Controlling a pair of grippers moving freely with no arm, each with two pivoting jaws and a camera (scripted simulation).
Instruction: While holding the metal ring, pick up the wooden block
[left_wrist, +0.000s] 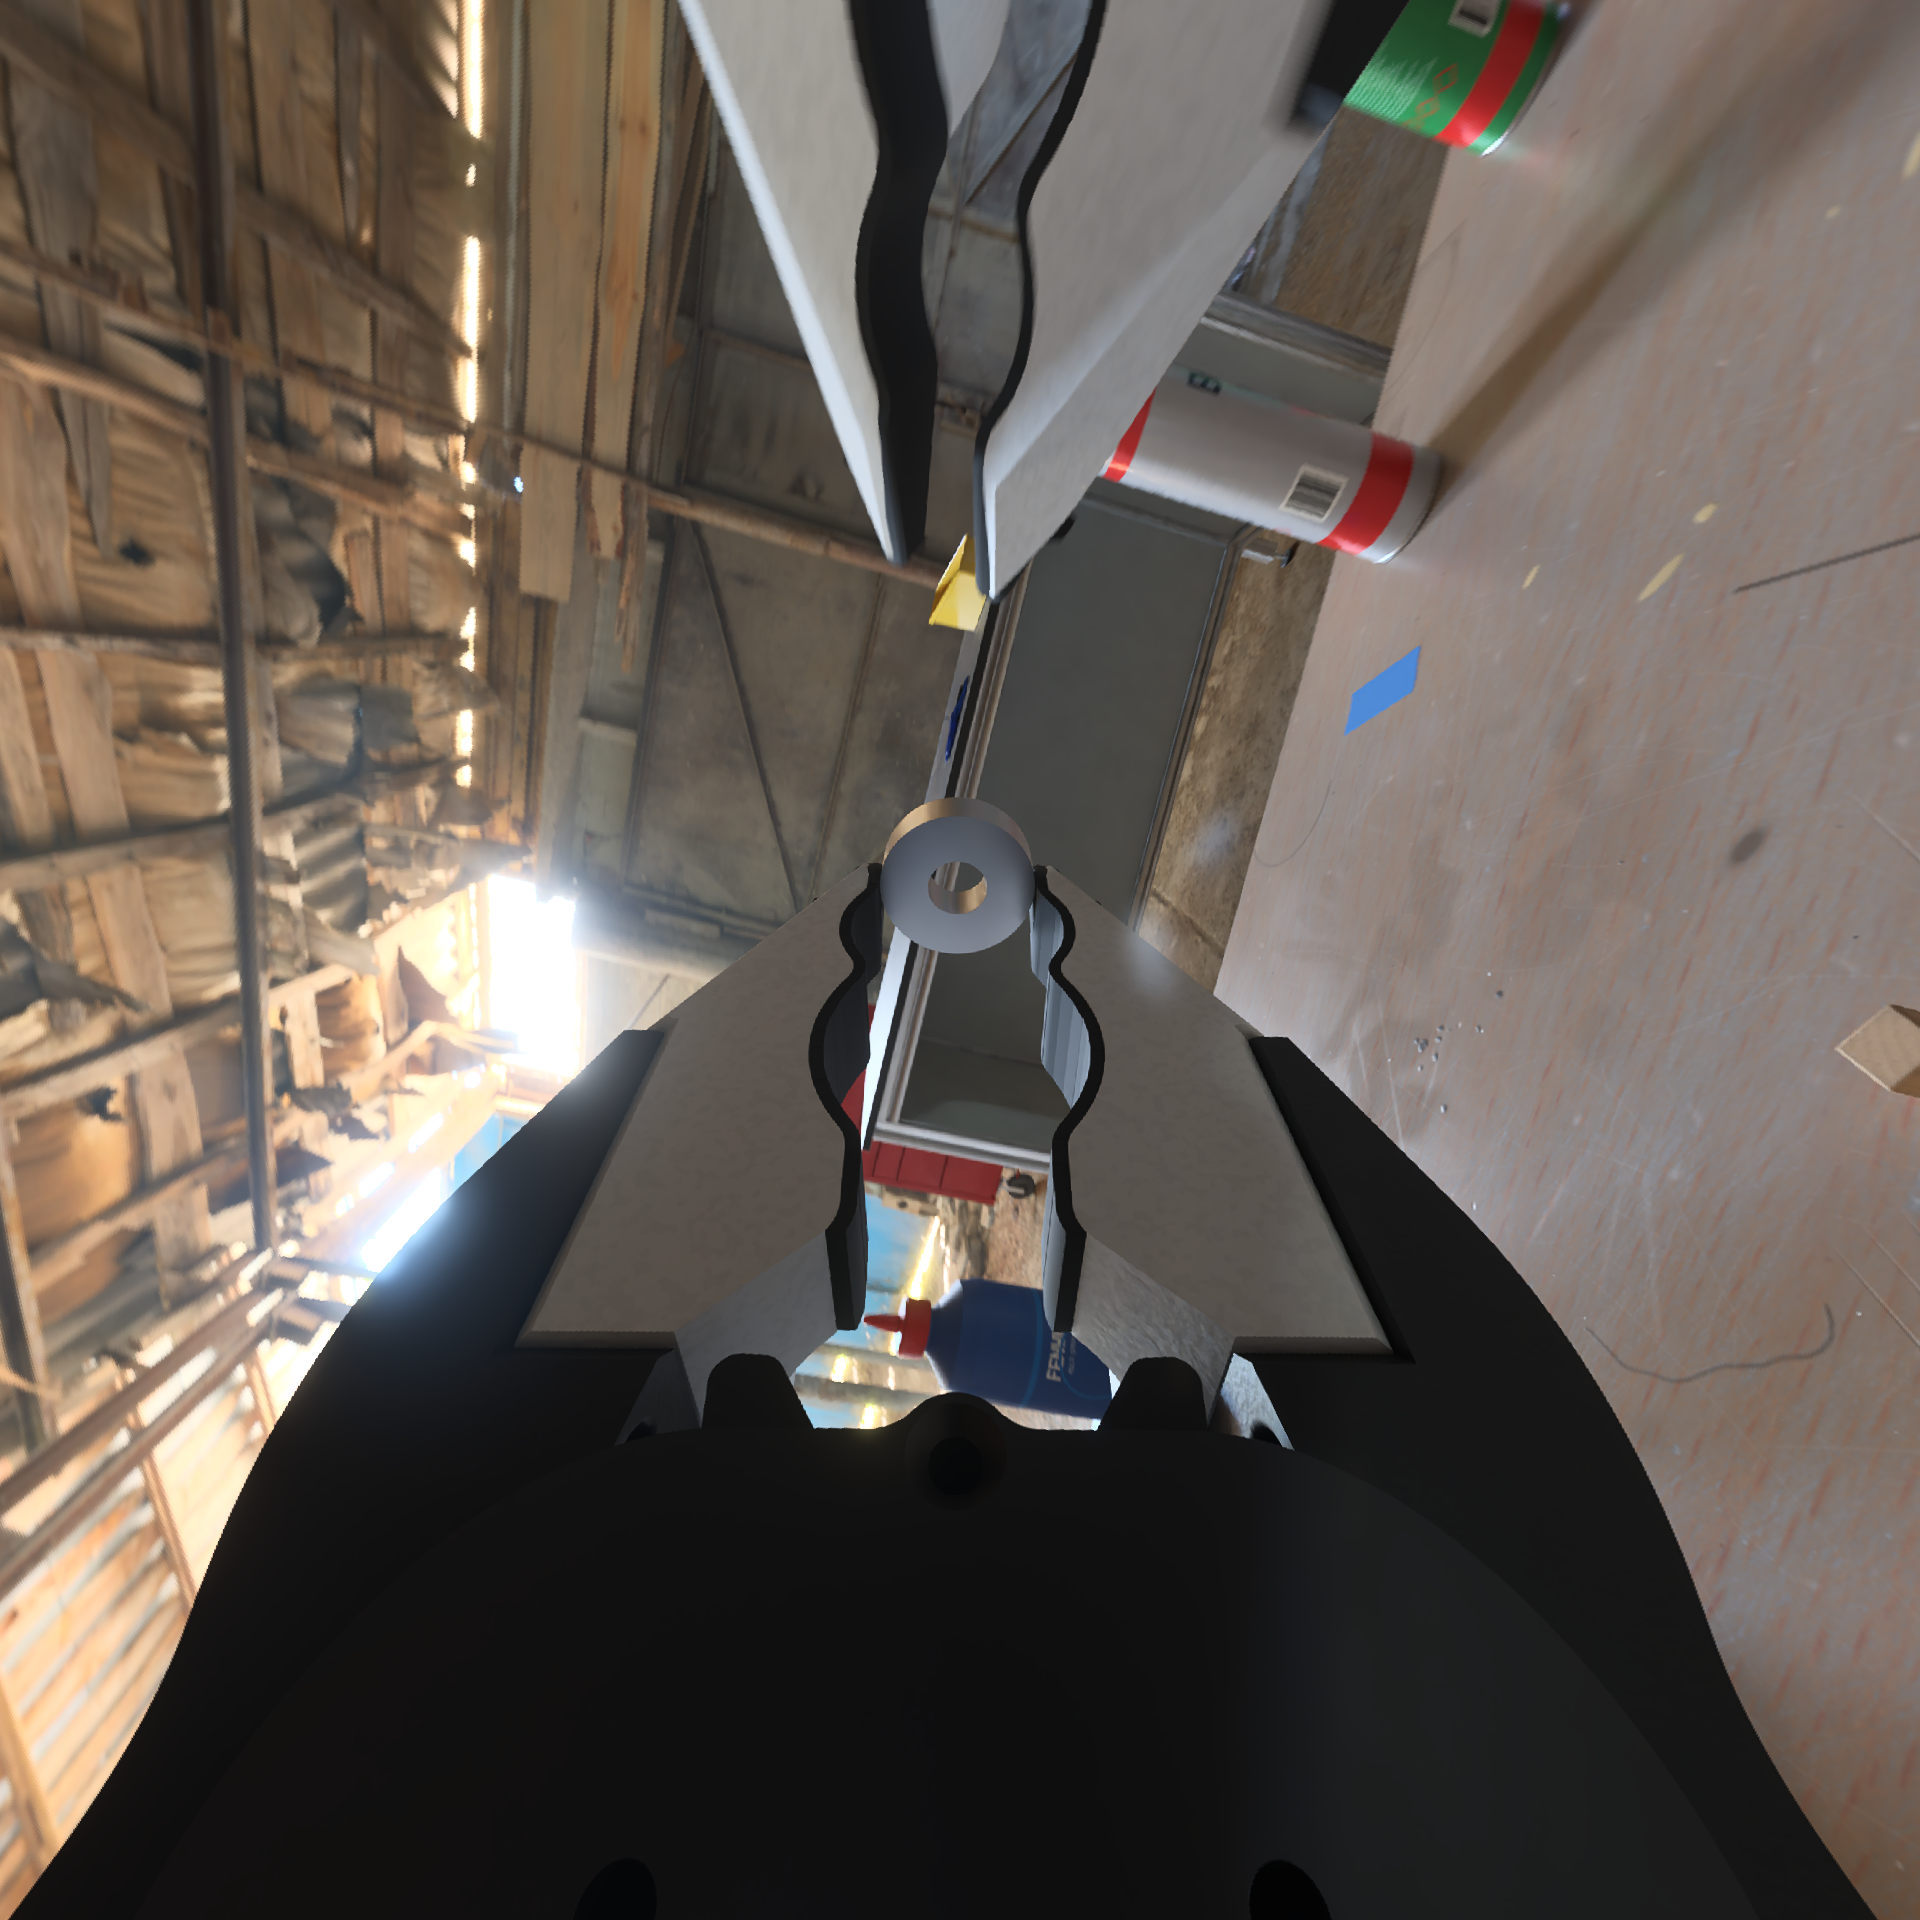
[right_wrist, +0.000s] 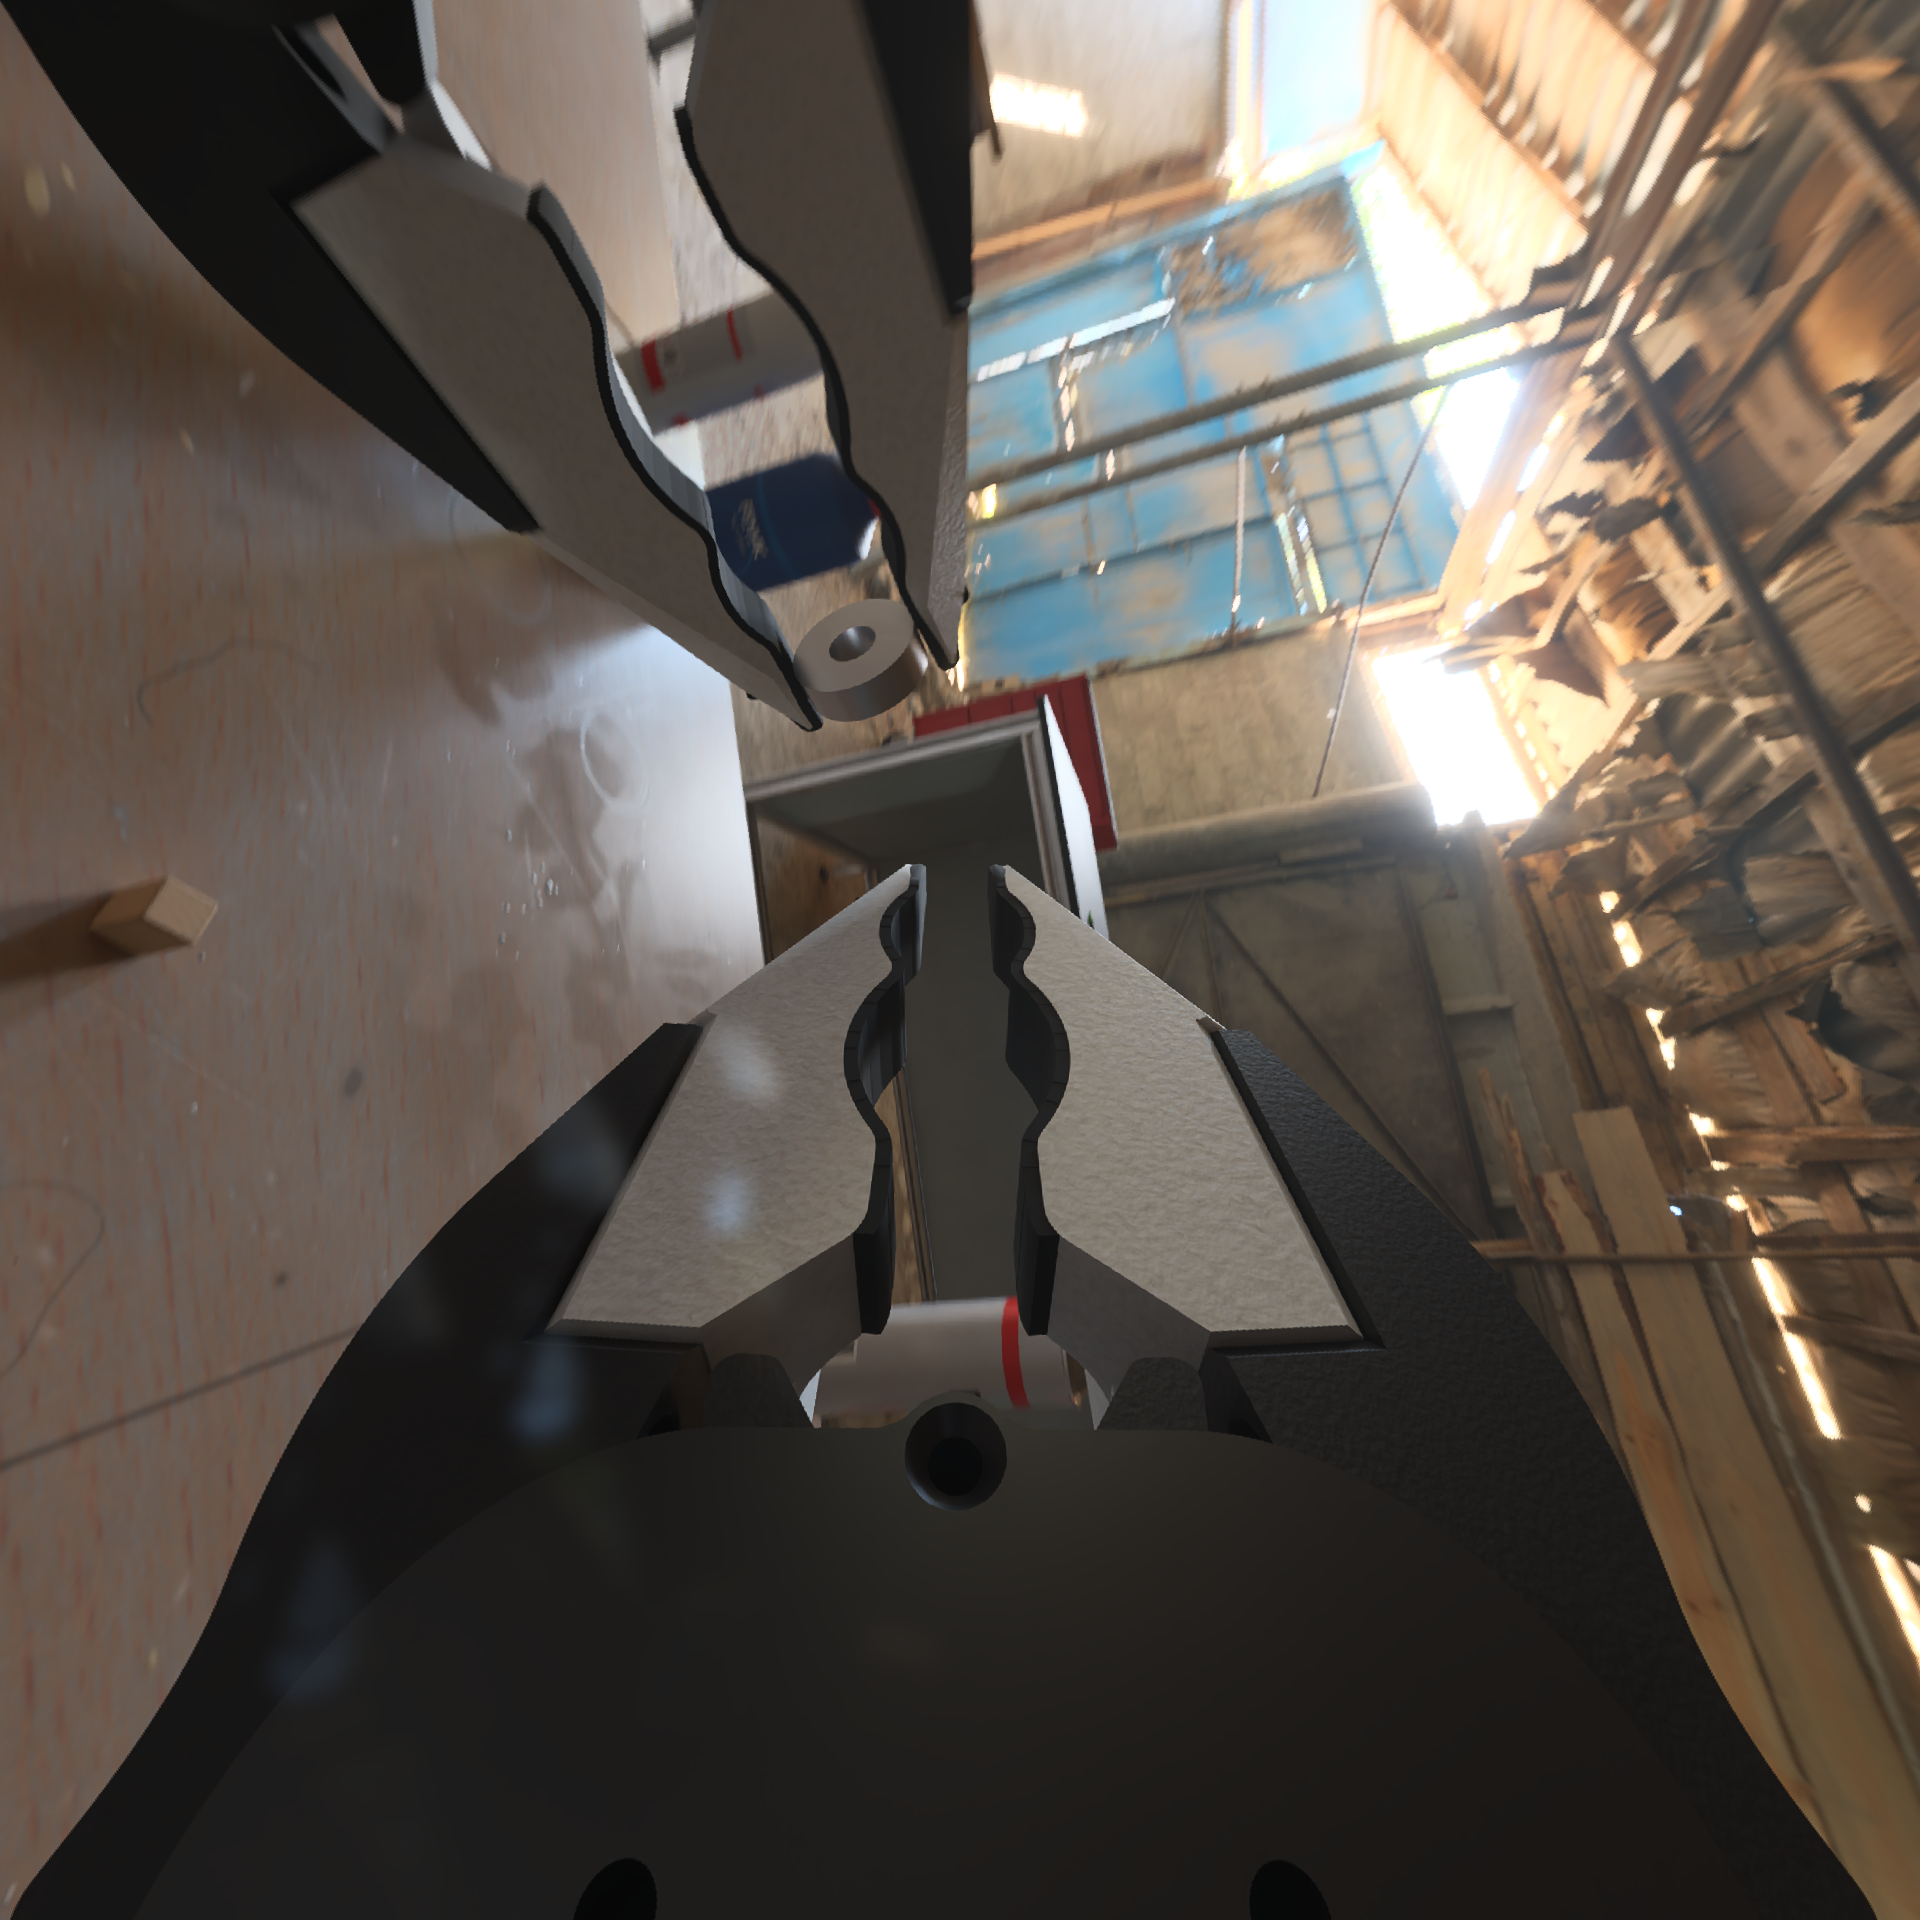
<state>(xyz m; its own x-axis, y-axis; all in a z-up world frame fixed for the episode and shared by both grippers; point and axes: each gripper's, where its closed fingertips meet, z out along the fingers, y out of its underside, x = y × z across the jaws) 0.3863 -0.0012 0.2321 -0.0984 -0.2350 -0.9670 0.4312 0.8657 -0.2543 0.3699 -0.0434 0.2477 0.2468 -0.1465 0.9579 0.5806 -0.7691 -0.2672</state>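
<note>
My left gripper (left_wrist: 957, 875) is shut on the grey metal ring (left_wrist: 912, 906), pinched at its fingertips and held in the air. In the right wrist view the ring (right_wrist: 878, 681) also shows between the left gripper's tips (right_wrist: 875, 688). My right gripper (right_wrist: 955, 883) holds nothing and its jaws stand a narrow gap apart. It shows tip to tip with the left one in the left wrist view (left_wrist: 948, 569). The wooden block (right_wrist: 156, 914) lies on the tabletop (right_wrist: 312, 644), off to the side of both grippers. It also shows in the left wrist view (left_wrist: 1886, 1049).
A white can with red bands (left_wrist: 1278, 483) and a green and red can (left_wrist: 1455, 73) stand on the table. A blue bottle with a red cap (left_wrist: 987, 1340) stands behind the left gripper. A flat blue patch (left_wrist: 1382, 688) lies on the table.
</note>
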